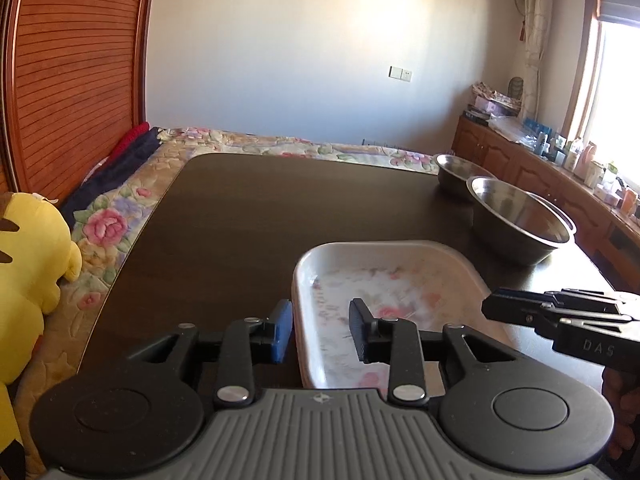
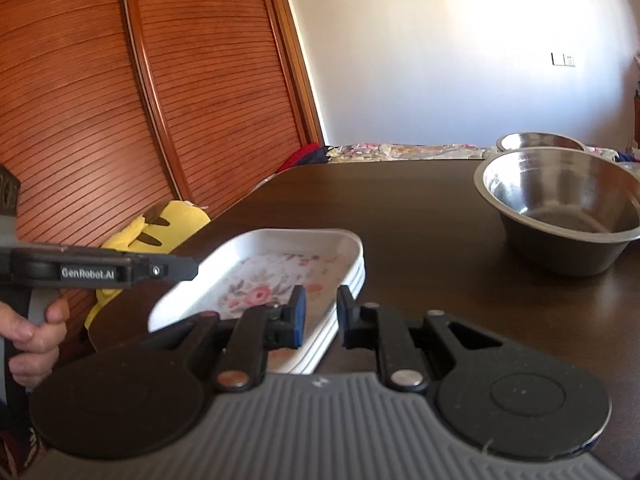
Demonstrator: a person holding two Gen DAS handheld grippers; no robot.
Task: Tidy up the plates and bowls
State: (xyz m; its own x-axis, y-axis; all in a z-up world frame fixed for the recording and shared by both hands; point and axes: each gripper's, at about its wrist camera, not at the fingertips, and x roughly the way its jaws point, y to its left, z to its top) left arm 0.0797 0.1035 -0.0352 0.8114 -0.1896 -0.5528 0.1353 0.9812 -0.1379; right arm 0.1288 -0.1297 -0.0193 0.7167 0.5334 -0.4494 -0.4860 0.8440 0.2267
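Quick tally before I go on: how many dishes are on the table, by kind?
Steel bowls: 2, the near bowl and the far bowl behind it.
White floral rectangular plates: at least 2, stacked; the layered rims at the edge make an exact count uncertain.
Total: at least 4 dishes on the dark table.

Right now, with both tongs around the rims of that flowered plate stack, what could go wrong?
1. Both left tongs and right tongs straddle opposite rims, jaws open; uneven closing could tilt the white flowered plates.
2. Several plates look stacked; pinching only the top rim may leave the lower ones behind or slide them.
3. The large steel bowl sits close; a swing rightward could knock it.
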